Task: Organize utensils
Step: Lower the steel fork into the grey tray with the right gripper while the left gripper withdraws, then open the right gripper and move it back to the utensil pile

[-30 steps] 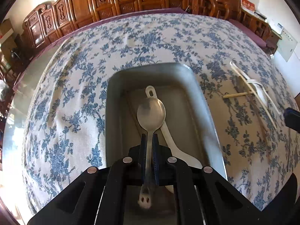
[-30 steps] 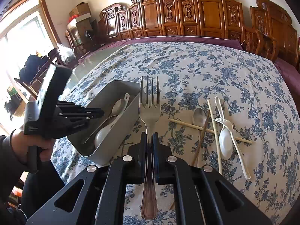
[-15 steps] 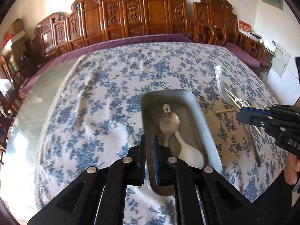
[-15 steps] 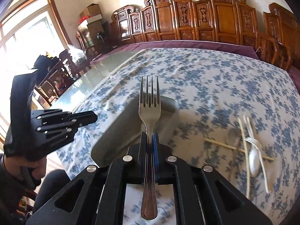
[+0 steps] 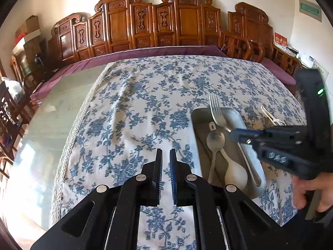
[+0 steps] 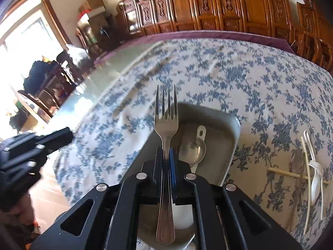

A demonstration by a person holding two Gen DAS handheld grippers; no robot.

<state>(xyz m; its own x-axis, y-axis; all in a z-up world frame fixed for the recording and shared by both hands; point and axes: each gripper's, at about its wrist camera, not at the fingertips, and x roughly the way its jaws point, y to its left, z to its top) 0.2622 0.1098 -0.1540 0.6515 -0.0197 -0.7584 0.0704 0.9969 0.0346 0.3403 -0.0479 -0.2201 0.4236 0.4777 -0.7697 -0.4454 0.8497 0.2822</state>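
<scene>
A grey metal tray [image 5: 235,114] [image 6: 232,125] lies on the flowered tablecloth. In it are a metal spoon [image 5: 215,140] [image 6: 192,151] and a white plastic spoon [image 5: 235,174]. My right gripper [image 6: 166,152] [image 5: 235,134] is shut on a metal fork [image 6: 165,123] [image 5: 216,110] and holds it over the tray, tines forward. My left gripper [image 5: 165,153] is slightly open and empty, above the cloth left of the tray. It also shows at the left edge of the right wrist view [image 6: 68,134].
Right of the tray lie a white plastic fork [image 6: 314,164], a white spoon [image 6: 315,184], chopsticks [image 6: 291,174] and a dark spoon [image 6: 297,160]. A bare glass tabletop [image 5: 54,114] lies left of the cloth. Carved wooden chairs [image 5: 162,20] line the far side.
My left gripper let go of the metal spoon in the tray, then drew back and to the left. My right gripper carried the fork left to above the tray.
</scene>
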